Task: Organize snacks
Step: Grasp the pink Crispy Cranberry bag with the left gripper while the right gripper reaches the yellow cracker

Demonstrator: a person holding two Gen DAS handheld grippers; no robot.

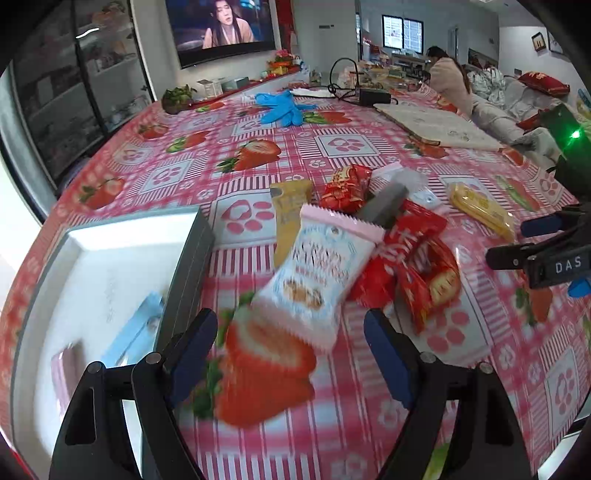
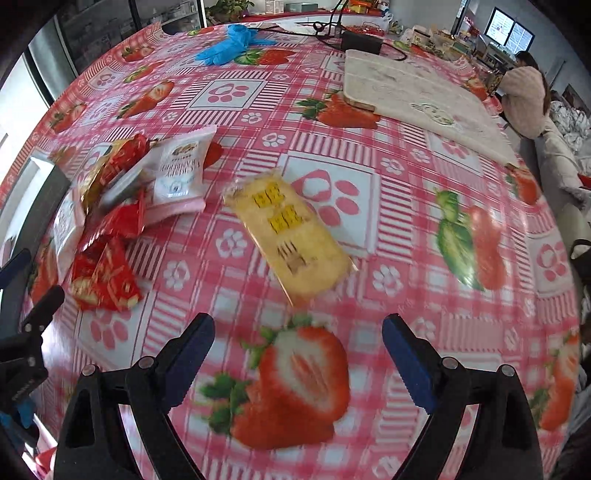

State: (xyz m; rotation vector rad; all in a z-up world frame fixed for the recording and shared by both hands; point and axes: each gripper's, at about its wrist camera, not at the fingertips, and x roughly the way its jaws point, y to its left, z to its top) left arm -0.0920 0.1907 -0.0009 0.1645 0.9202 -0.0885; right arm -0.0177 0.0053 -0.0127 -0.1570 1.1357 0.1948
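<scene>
A pile of snack packets lies on the strawberry tablecloth. In the left wrist view, my left gripper (image 1: 291, 350) is open just short of a white and pink biscuit packet (image 1: 317, 273). Red packets (image 1: 421, 266) lie to its right, a mustard packet (image 1: 288, 218) behind it. A grey tray (image 1: 110, 266) with a white floor sits at left, holding a light blue packet (image 1: 136, 332). In the right wrist view, my right gripper (image 2: 299, 350) is open and empty, just short of a yellow cake packet (image 2: 291, 232). That yellow packet also shows in the left wrist view (image 1: 480, 208).
Blue gloves (image 2: 229, 44) lie far back on the table. A white cloth-covered board (image 2: 417, 88) lies at back right, with a black power adapter (image 2: 362, 40) and cables behind it. A person (image 2: 524, 96) sits at the far right. A television (image 1: 221, 26) hangs on the back wall.
</scene>
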